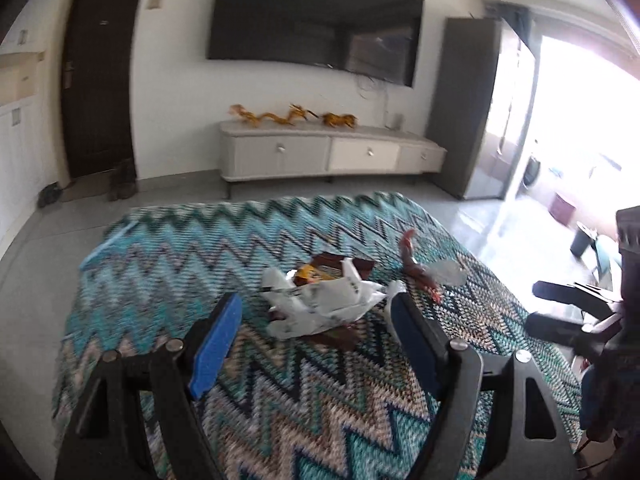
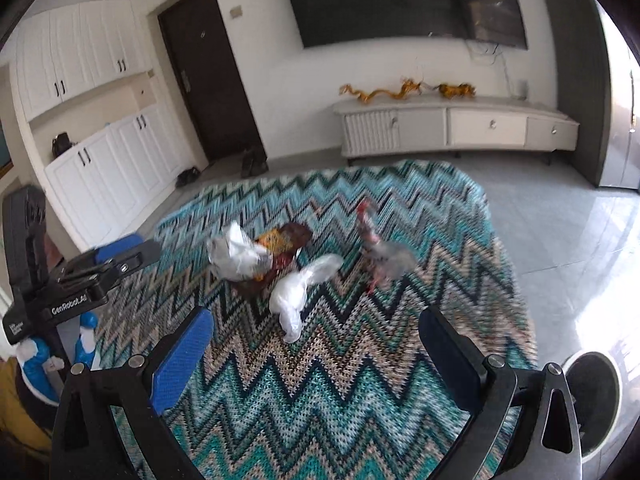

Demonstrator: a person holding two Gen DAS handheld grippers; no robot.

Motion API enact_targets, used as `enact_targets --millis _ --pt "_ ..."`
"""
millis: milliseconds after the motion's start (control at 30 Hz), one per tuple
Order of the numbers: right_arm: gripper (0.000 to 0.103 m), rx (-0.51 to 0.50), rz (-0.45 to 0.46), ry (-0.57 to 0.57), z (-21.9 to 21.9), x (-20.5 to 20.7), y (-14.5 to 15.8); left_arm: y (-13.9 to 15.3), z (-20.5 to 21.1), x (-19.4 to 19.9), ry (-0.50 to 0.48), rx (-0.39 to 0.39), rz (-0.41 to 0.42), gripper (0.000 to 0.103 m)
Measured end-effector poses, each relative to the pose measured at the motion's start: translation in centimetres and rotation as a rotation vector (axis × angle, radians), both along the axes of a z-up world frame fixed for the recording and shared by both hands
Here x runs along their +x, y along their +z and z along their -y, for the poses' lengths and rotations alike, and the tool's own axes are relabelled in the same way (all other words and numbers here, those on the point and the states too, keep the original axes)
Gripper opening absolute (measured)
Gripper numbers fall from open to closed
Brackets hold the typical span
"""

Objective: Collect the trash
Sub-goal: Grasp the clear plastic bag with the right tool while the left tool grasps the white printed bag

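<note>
Trash lies on rug; both grippers' fingers angled down, spread wide, empty.

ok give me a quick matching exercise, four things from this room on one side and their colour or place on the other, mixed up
Things:
1. rug
2. dragon figurines
3. door
4. crumpled white wrapper

Descriptions:
A. dark brown, on the back wall
B. golden, on top of the low cabinet
C. teal zigzag pattern
D. lying on the rug, ahead of the left gripper

Pairs: 1-C, 2-B, 3-A, 4-D
</note>
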State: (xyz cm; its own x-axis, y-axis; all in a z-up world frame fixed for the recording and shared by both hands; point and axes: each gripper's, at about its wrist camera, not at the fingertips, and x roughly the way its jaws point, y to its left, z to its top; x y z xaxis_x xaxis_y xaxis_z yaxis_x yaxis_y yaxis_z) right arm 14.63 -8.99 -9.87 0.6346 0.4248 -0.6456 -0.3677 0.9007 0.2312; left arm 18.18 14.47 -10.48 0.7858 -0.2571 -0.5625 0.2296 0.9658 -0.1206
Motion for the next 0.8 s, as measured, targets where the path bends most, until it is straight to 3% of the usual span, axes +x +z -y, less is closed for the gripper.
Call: enact_targets --millis 233,433,533,667,800 --pt "0.103 -0.015 -0.056 0.079 -2.3 3.2 -2.8 -2.8 2.4 5.5 -0.053 0.005 -0.088 0.076" --pt "0.097 -0.038 -0.071 0.139 -4.5 5.7 -4.1 -5.3 1.6 7.9 -0.035 -0.071 -0.176 0.074" --pt "0.082 -0.047 -0.105 0.163 -5.3 6.7 -5.5 -5.7 0.8 8.2 -0.028 -0.105 -0.194 0.062" --pt "0.055 -0.030 -0.160 0.177 -5.5 7.4 -7.2 -6.0 0.1 8.3 -0.023 -0.153 -0.211 0.047" --pt "0.036 -0.031 -0.174 0.180 -5.2 7.6 -7.8 -6.3 -0.1 7.7 -0.019 -0.157 -0.215 0.036"
